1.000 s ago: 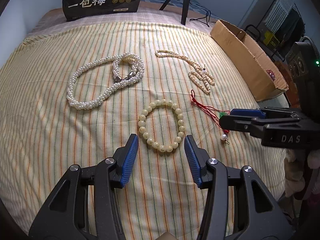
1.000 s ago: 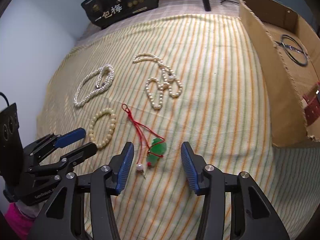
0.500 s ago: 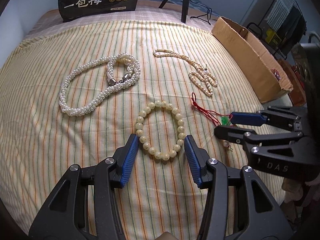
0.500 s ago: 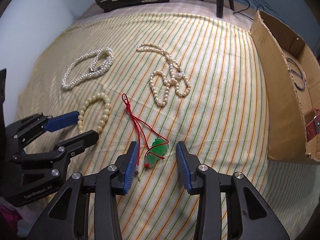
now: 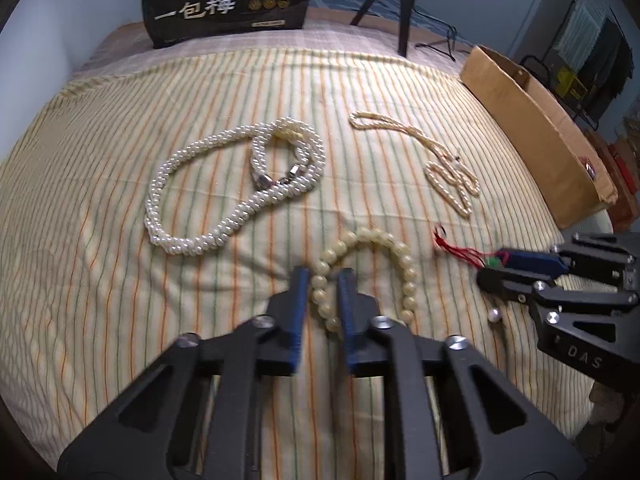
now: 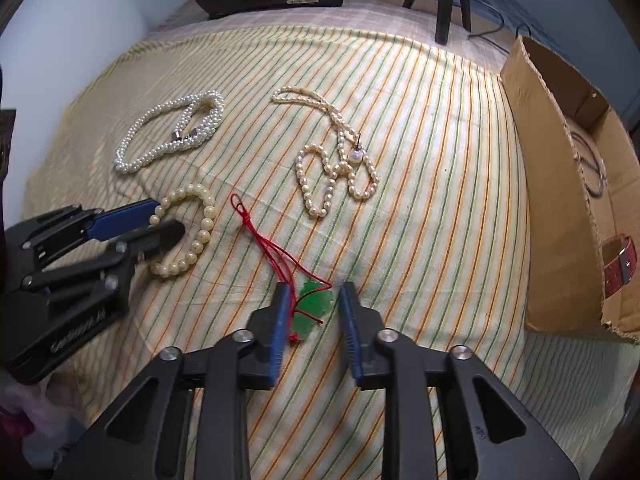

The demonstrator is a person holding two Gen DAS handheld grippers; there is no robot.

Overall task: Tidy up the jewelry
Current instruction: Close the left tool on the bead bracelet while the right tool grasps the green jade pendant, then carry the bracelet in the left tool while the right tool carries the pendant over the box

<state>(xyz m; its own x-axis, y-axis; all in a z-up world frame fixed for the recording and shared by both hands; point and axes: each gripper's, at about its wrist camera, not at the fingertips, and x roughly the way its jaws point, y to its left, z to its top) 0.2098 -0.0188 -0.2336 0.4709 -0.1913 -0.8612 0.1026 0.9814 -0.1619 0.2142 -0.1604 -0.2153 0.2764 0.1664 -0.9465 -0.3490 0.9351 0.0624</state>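
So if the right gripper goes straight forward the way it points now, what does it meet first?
Most likely the green pendant: it already lies between the open fingers of the right gripper, with its red cord running ahead. Past that, the pearl strand lies farther on; depth is hard to judge.

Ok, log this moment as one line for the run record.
left tool: closing around cream bead bracelet | right tool: open, straddling green pendant on red cord | cardboard box: far right

Bead bracelet between twisted pearl necklace and corded pendant; cardboard box far right.
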